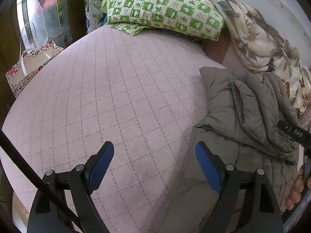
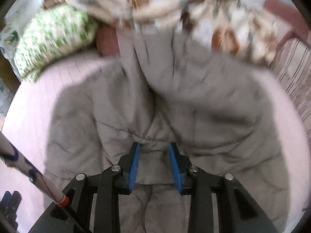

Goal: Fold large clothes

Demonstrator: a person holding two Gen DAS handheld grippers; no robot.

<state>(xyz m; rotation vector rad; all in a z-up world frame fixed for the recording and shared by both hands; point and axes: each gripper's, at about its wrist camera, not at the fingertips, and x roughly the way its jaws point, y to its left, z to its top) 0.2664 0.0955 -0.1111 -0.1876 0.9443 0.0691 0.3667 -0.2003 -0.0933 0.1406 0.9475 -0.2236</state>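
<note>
Jacket (image 2: 147, 116) between right jaws

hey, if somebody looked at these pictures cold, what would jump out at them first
Probably the grey quilted jacket heaped on the pink checked bed cover, a bunch of it pinched in the right tool. Next, the green patterned pillow at the far end, and the left tool open over bare cover.

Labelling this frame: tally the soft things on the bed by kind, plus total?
Grey padded jacket: 1
Green checked pillow: 1
Floral blanket: 1
Total: 3
</note>
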